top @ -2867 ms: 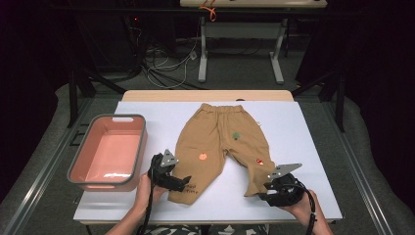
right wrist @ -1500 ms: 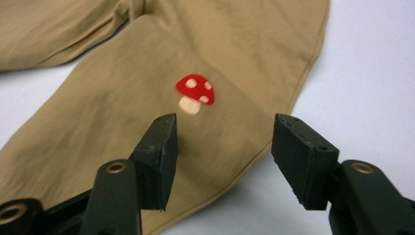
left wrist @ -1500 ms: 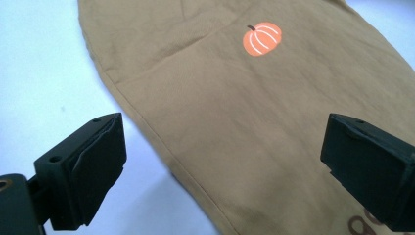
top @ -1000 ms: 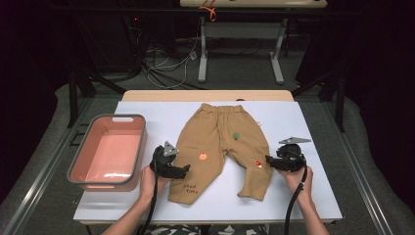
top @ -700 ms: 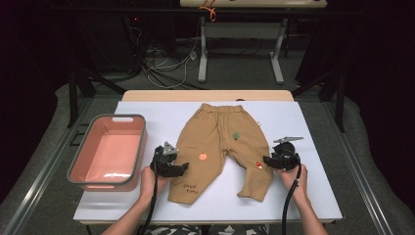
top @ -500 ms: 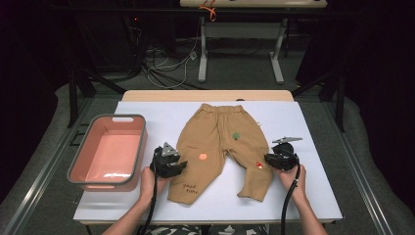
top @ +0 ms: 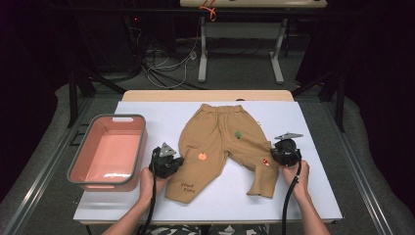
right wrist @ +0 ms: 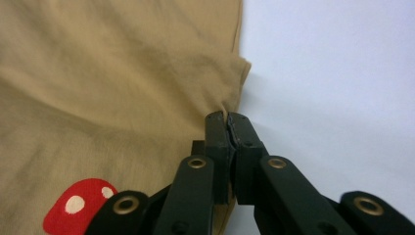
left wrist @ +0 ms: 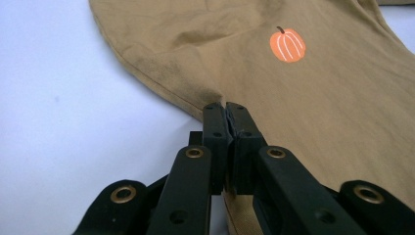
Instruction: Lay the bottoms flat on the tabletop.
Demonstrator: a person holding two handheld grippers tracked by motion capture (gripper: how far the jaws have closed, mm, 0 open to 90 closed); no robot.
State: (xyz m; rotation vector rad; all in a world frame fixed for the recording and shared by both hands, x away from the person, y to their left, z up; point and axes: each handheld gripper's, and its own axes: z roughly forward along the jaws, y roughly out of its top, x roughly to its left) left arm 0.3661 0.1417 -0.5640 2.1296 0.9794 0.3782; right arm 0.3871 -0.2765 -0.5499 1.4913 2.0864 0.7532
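Trousers (top: 222,147) are laid flat at mid-tabletop (top: 303,127), waistband toward the far edge, both legs toward the near edge. A pink bin (top: 108,151) is set near the left edge, apart from the cloth.

Left tongs (left wrist: 227,115): jaws are clenched on the outer seam of the left leg, a small pucker of fabric being raised at the tips; the pumpkin patch (left wrist: 288,44) is seen just beyond. In the high view the left tongs (top: 172,161) are placed at that leg's outer edge.

Right tongs (right wrist: 227,120): jaws are clenched on the outer seam of the right leg, the hem fold being gathered at the tips; the mushroom patch (right wrist: 78,208) is seen near. In the high view the right tongs (top: 279,152) are placed at that leg's outer edge.

Step judged: both outer seams are gripped, and a lift or fold is judged to be in preparation. The cloth is not yet raised off the tabletop.

Next move, judged: both tongs would have to be raised together, grip kept even, so that neither seam slips out; only a thin edge is held on each side.

Room: bare tabletop is available to the right and along the near edge. The bin stands close to the left hand, so a leftward swing is limited. The waistband lies close to the far edge.
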